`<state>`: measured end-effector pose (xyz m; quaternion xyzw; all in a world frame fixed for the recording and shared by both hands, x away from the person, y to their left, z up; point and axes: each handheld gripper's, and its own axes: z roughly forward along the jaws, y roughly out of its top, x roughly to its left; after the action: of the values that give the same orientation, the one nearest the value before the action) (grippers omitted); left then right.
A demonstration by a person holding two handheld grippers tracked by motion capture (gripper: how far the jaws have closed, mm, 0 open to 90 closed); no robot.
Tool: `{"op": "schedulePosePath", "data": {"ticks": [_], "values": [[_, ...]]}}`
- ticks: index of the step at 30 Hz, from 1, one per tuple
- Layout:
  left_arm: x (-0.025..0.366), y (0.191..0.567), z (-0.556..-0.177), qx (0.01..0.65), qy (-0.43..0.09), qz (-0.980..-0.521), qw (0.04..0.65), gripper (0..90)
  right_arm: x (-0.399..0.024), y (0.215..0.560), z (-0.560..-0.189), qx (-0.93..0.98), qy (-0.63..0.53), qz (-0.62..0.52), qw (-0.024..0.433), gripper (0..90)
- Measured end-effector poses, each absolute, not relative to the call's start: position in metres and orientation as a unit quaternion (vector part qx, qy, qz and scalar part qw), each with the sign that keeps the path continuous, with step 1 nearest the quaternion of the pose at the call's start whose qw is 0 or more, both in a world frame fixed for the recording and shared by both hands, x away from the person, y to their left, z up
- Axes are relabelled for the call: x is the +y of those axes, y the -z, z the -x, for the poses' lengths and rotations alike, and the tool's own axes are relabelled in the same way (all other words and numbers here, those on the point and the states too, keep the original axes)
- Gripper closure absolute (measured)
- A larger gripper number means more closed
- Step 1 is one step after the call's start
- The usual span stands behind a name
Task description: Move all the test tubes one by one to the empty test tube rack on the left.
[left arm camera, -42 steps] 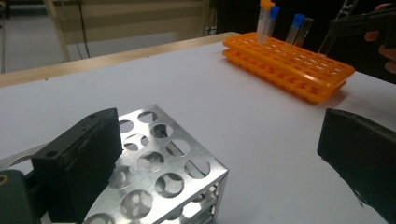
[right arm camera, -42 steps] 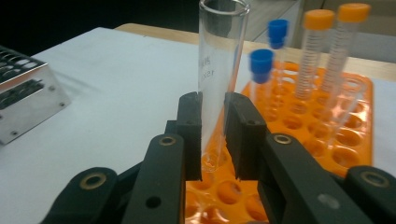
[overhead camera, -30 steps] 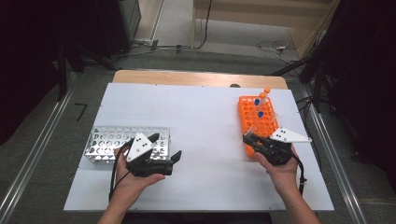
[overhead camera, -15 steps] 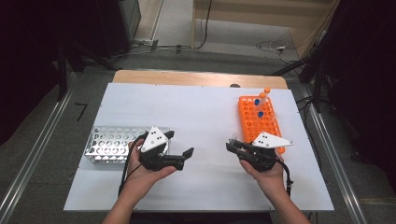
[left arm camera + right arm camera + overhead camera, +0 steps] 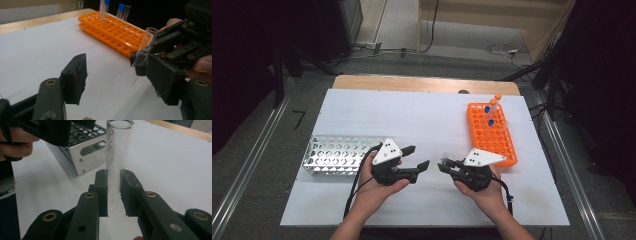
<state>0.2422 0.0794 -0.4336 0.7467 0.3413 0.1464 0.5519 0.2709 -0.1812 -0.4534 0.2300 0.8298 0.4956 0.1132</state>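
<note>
We read no writing anywhere. Our right claw (image 5: 113,192) pinches a clear test tube (image 5: 117,157) above the table (image 5: 422,125); our left claw (image 5: 120,82), just closing, stands half-wide and empty. Both claws have drawn together since.

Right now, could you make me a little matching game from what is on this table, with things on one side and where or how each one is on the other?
Things:
1. orange rack
2. metal rack
3. clear tube
4. left hand-held gripper

Places or states:
A. clamped between the jaws of the right hand-held gripper
B. on the person's left side of the table, its holes bare
C. jaws apart with nothing between them, pointing toward the tube
D. on the person's right side of the table, a few capped tubes standing at its far end

Pairs: 1-D, 2-B, 3-A, 4-C
</note>
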Motion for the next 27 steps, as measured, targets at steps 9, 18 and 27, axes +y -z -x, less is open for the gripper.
{"op": "schedulePosePath", "data": {"ticks": [9, 18, 27], "values": [[0.075, 0.435, -0.241, 0.316, -0.110, -0.752, 0.567, 52.8, -0.167, 0.458, -0.267, 0.839, -0.488, -0.218, 0.104, 74.2], [0.067, 0.437, -0.239, 0.300, -0.106, -0.764, 0.562, 67.7, -0.152, 0.459, -0.259, 0.847, -0.485, -0.198, 0.094, 74.2], [0.063, 0.437, -0.236, 0.300, -0.116, -0.767, 0.555, 73.8, -0.151, 0.457, -0.257, 0.849, -0.481, -0.197, 0.095, 74.2]]}}
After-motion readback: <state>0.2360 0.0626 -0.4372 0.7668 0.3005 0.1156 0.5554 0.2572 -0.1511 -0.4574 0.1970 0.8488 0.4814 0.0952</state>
